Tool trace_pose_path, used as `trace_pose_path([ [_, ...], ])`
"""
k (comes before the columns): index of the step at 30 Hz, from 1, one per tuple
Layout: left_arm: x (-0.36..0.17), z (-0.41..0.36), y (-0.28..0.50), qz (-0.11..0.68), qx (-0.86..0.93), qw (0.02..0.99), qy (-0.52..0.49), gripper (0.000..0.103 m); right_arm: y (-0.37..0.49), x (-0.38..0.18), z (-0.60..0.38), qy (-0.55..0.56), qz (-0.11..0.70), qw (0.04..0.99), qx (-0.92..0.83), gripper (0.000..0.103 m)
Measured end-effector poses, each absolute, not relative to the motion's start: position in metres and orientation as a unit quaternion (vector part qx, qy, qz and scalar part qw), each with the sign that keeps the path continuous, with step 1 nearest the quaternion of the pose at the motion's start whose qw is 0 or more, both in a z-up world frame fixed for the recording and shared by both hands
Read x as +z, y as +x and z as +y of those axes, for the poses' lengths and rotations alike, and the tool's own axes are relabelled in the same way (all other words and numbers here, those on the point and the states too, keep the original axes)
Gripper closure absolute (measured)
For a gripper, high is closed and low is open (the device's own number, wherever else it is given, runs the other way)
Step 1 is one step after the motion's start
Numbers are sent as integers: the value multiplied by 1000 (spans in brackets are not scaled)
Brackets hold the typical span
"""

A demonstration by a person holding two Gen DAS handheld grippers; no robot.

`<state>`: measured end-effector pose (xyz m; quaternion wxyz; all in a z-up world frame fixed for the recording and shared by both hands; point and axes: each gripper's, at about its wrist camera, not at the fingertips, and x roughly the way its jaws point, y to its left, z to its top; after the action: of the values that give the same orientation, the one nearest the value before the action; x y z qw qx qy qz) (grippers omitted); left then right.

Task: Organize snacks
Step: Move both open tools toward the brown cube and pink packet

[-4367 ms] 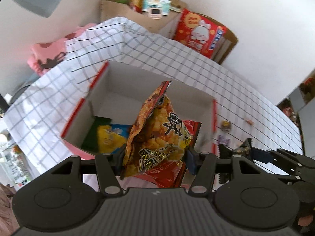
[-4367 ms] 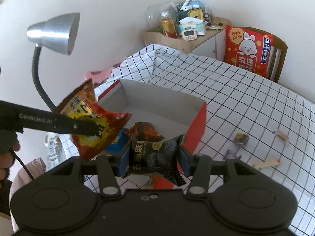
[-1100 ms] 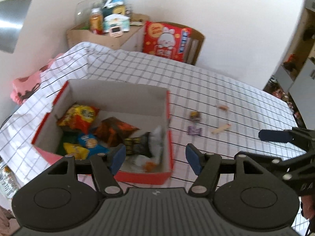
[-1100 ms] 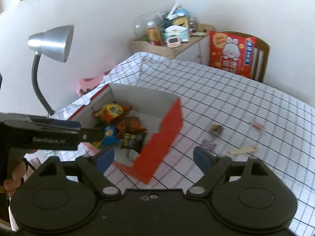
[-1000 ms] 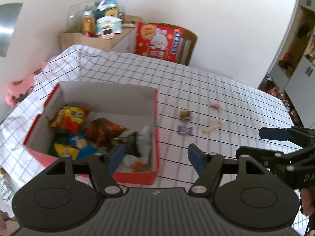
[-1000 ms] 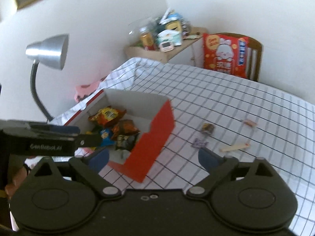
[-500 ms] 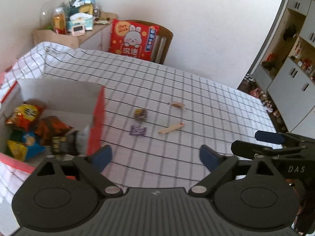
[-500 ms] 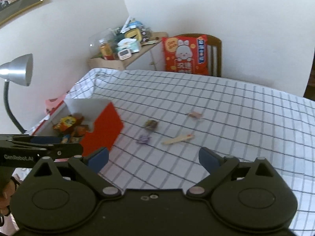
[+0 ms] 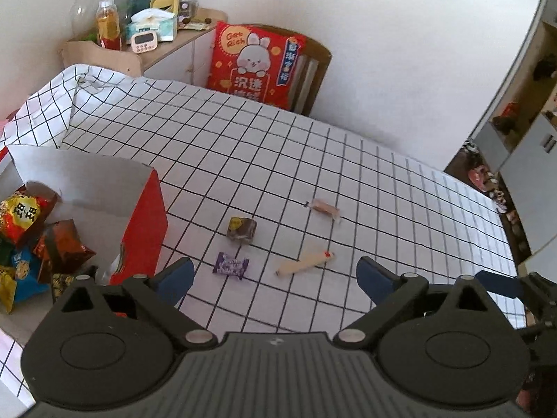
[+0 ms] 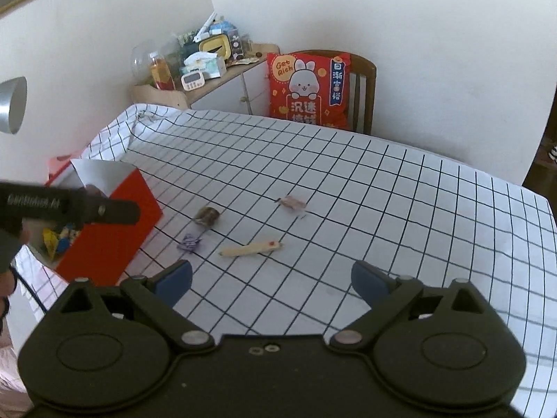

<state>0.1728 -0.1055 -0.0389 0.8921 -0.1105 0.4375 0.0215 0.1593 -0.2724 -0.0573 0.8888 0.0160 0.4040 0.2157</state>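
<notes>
With both bags now dropped in red box (image 9: 142, 223) | left tongs (image 9: 275, 275) just spread wide, right tongs (image 10: 271, 278) spread, both empty | swung toward purple candy (image 9: 230, 263), stick snack (image 9: 304, 262) lying loose on table (image 9: 400, 209) | small pieces next, likely.

Both wrist views look down across the checked table (image 9: 264, 160)

Checked tablecloth (image 9: 383, 188) — red box (image 9: 144, 230), four small sweets (image 9: 242, 229).
</notes>
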Motion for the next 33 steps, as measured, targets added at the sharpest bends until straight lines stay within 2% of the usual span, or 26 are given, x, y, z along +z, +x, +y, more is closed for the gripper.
trace_pose_path([
  [21,-97,-93,273,502,58,855,-119,4,269,-105,-248,-38,432,868,242,5],
  [30,-120,-85,296,518,74,842,-129,4,307,-129,-221,-79,431,861,258,9],
  [33,-128,-83,302,525,75,838,-130,6,317,-139,-211,-103,430,858,261,13],
])
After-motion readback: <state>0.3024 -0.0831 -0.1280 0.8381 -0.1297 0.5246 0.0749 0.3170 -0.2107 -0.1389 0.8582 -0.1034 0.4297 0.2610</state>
